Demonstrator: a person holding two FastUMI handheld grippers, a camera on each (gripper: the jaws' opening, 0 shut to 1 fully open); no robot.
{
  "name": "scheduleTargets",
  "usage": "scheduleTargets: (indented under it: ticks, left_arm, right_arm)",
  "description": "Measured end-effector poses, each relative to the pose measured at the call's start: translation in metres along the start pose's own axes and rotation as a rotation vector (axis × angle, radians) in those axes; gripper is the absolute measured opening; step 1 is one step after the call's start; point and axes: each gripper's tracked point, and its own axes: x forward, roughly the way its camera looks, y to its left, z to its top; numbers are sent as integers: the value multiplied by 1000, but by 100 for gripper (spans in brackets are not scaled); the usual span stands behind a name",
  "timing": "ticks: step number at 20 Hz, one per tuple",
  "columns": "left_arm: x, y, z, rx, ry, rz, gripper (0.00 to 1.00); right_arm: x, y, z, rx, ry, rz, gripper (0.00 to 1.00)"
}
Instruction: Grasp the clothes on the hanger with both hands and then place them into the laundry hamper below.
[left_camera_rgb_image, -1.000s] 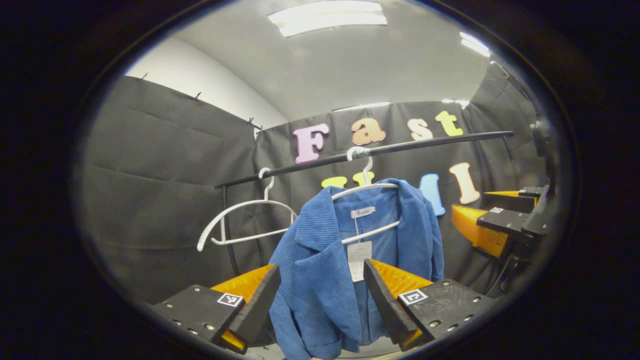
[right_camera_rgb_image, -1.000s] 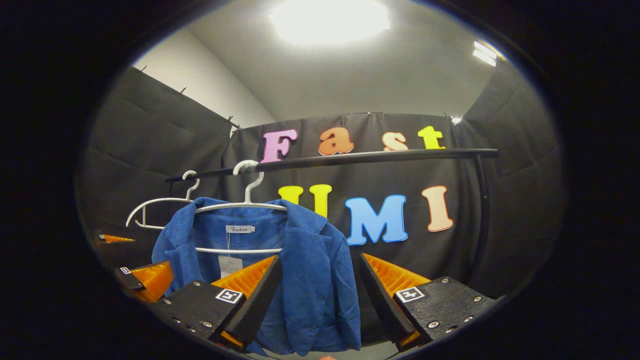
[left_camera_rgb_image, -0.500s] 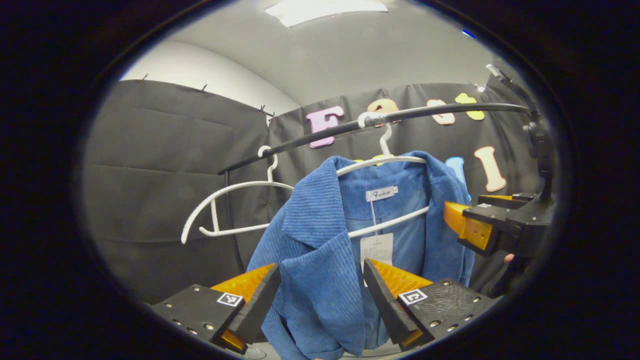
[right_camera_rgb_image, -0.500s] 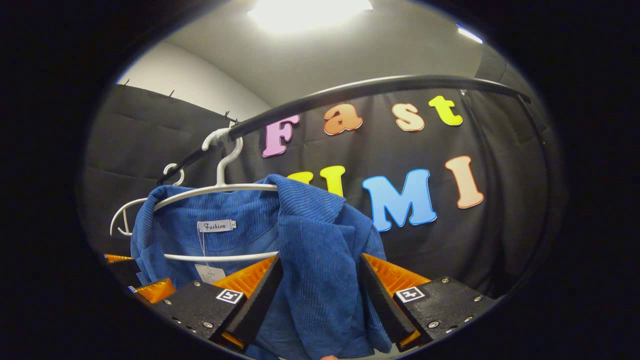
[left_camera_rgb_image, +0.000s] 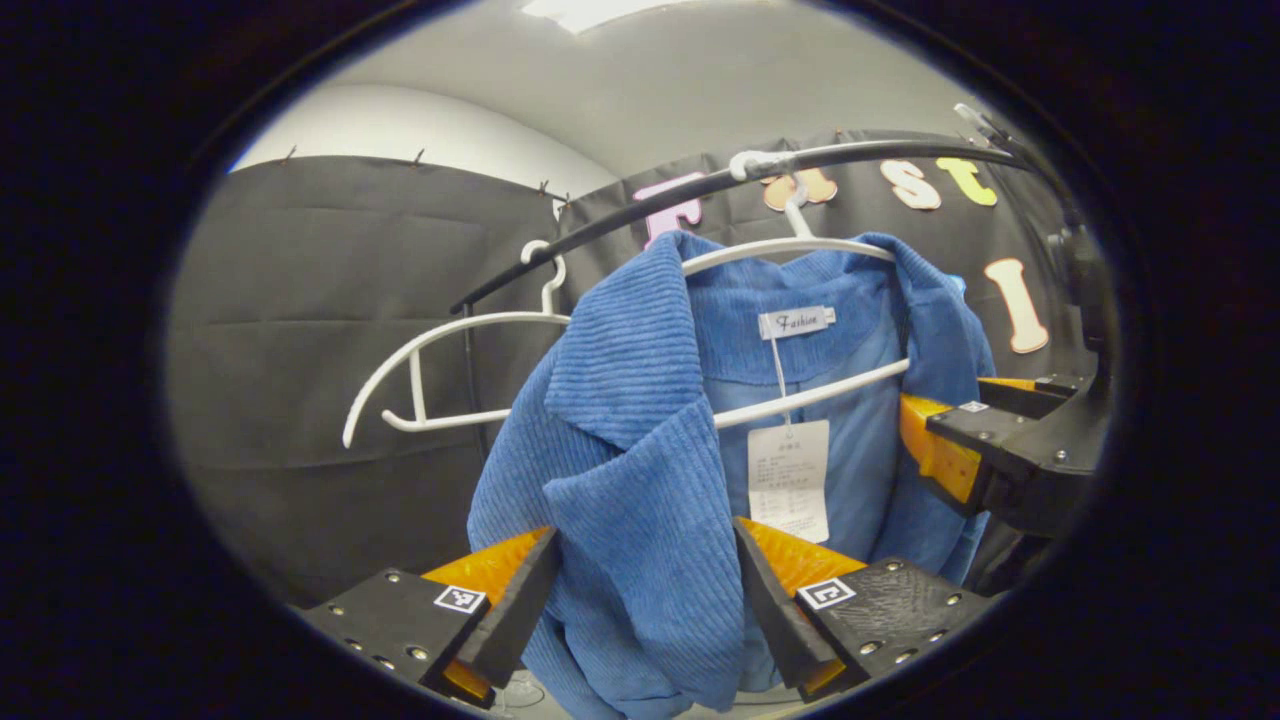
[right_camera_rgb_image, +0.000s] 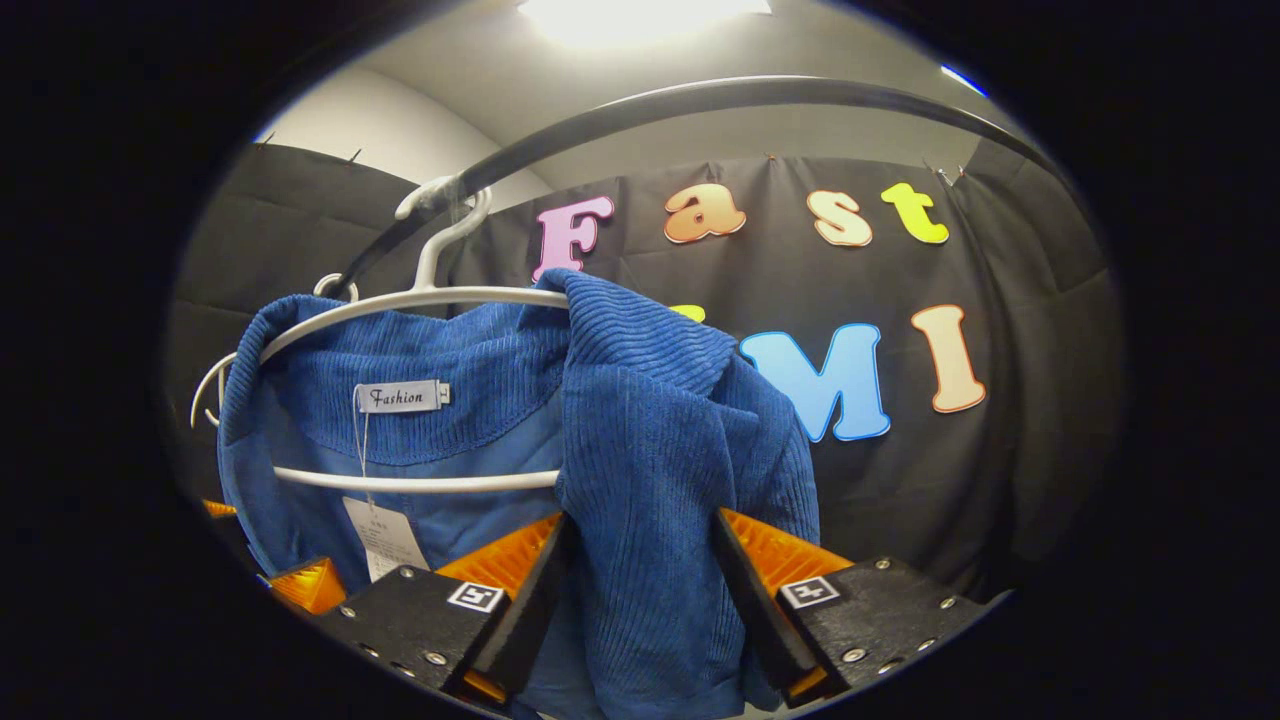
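A blue corduroy jacket (left_camera_rgb_image: 620, 400) (right_camera_rgb_image: 660, 420) hangs on a white hanger (left_camera_rgb_image: 800, 245) (right_camera_rgb_image: 420, 300) hooked over a black rail (left_camera_rgb_image: 870, 152) (right_camera_rgb_image: 700, 95). My left gripper (left_camera_rgb_image: 640, 570) is open, its fingers either side of the jacket's left front panel below the lapel. My right gripper (right_camera_rgb_image: 640, 560) is open too, with the other front panel filling the gap between its fingers. In the left gripper view the right gripper (left_camera_rgb_image: 960, 450) sits at the jacket's far edge. A white paper tag (left_camera_rgb_image: 788, 480) (right_camera_rgb_image: 380, 535) dangles from the collar.
An empty white hanger (left_camera_rgb_image: 440, 335) (right_camera_rgb_image: 205, 385) hangs on the same rail, on the far side of the jacket from the right gripper. A black upright post (left_camera_rgb_image: 470, 370) carries the rail there. Black cloth walls close in behind.
Both grippers have moved up and in toward the jacket, which looks much bigger. Each front panel now lies deeper between the fingers. The right gripper's gap has narrowed slightly.
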Motion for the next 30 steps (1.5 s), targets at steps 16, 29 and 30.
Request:
scheduleTargets:
  ticks: [16,29,30]
  left_arm:
    - [-45,98,58,-49,-142,75,0]
    - [1,159,125,39,-256,58,2]
    - [9,159,120,38,-243,41,1]
  right_arm:
    - [-25,-87,95,-2,-226,-199,0]
    - [29,-113,76,-99,-172,-177,0]
    - [32,-112,67,-87,-150,-164,0]
